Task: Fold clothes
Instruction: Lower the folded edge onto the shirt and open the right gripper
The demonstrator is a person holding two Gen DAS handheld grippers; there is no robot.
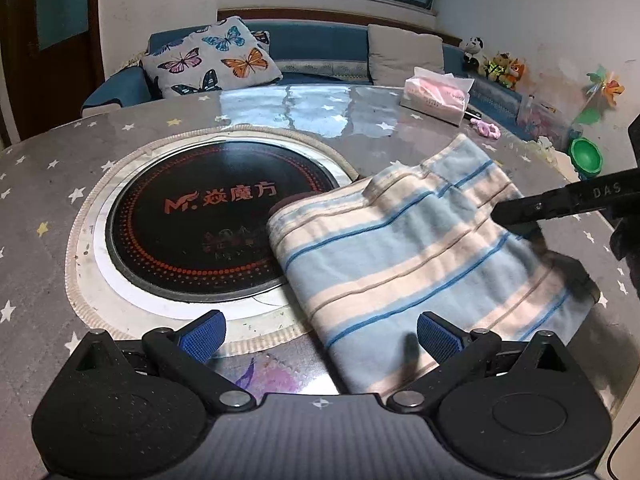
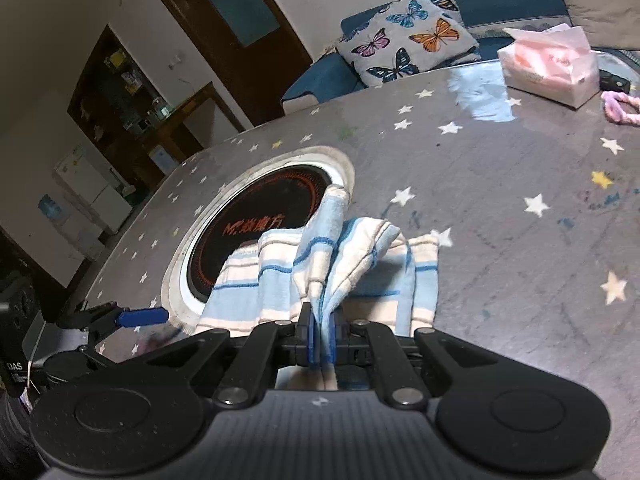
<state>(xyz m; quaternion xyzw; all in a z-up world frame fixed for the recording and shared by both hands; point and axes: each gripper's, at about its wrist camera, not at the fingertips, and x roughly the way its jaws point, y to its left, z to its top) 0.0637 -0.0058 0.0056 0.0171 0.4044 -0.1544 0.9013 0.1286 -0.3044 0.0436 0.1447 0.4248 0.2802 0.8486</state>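
A folded striped garment point(image 1: 420, 256), pale blue and cream with darker blue lines, lies on the round grey star-patterned table point(image 1: 60, 184), partly over the black hob. My left gripper point(image 1: 320, 338) hovers open just above the garment's near-left corner, its blue pads point(image 1: 438, 334) wide apart with nothing between them. My right gripper point(image 2: 321, 338) is shut on a bunched edge of the garment point(image 2: 320, 264), lifting a fold of cloth off the rest. In the left wrist view the right gripper point(image 1: 516, 216) reaches in from the right onto the garment's far-right edge.
A black induction hob point(image 1: 208, 220) with orange lettering sits sunk in the table's middle. A tissue pack point(image 1: 436, 96) and a pink hair tie point(image 1: 486, 128) lie at the far side. A green toy point(image 1: 586, 156) stands at the right edge. A sofa with a butterfly cushion point(image 1: 208, 60) lies beyond.
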